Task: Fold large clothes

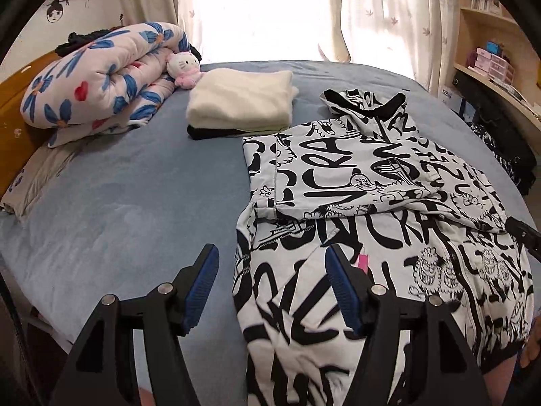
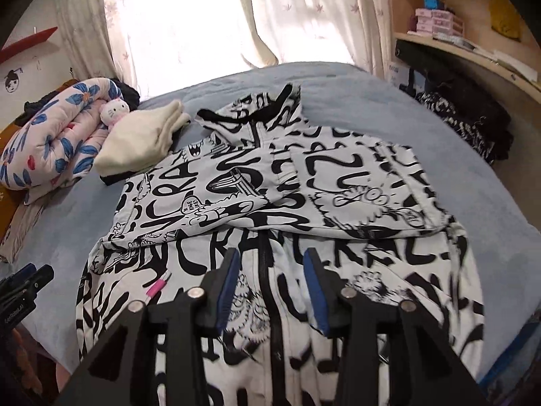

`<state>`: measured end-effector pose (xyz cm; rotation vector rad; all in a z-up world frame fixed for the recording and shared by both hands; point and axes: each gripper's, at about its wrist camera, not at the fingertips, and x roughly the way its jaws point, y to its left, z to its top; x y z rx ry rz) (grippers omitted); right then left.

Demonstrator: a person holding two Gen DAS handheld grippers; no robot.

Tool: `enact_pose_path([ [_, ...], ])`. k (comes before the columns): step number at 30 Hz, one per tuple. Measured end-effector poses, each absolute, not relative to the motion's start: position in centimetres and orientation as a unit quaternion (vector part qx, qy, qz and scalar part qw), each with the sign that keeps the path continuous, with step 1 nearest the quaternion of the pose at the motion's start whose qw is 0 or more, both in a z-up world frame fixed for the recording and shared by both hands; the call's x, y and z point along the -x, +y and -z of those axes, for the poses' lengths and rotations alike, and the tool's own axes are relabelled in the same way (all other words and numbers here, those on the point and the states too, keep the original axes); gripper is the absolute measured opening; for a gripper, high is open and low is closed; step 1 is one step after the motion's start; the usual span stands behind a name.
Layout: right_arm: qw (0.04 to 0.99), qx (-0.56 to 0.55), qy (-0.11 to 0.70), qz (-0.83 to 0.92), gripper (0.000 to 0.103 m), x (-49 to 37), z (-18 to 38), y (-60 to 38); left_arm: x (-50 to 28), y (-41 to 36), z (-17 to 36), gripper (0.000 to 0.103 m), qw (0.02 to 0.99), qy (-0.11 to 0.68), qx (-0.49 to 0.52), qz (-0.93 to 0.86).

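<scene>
Fingers on both grippers part-open, gripping nothing, over the black-and-white graffiti-print zip hoodie sprawled, sleeves folded in, on the blue bed — soft, floppy, bulky — so pinch its near hem corners.

Strong daylight came through the curtains at the far side, blown out to pure white at the window in both views. Bed sheet was evenly lit, shadows soft. Heavy fisheye bending at the edges, black vignette in the corners. Right wrist view was softer, with motion blur on the printed garment low in frame.
</scene>
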<state>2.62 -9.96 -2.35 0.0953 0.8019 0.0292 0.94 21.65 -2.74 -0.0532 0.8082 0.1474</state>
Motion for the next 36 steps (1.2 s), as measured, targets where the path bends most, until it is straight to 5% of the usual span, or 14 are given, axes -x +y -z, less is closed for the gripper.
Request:
enact_pose_path([
  [15, 0.93, -0.042, 0.364, 0.001, 0.054, 6.7, 1.6, -15.4, 6.3, 22.7, 4.7, 0.07, 0.92, 0.382, 0.056, -0.061],
  [20, 0.931, -0.059, 0.361, 0.012, 0.069, 8.8, 2.3, -18.7, 8.2, 20.7, 7.3, 0.07, 0.915, 0.402, 0.035, -0.023],
  [36, 0.902, -0.083, 0.421, 0.051, 0.069, 12.9, 10.5, -26.8, 8.7, 20.4, 14.1, 0.071, 0.891, 0.449, 0.061, 0.024],
])
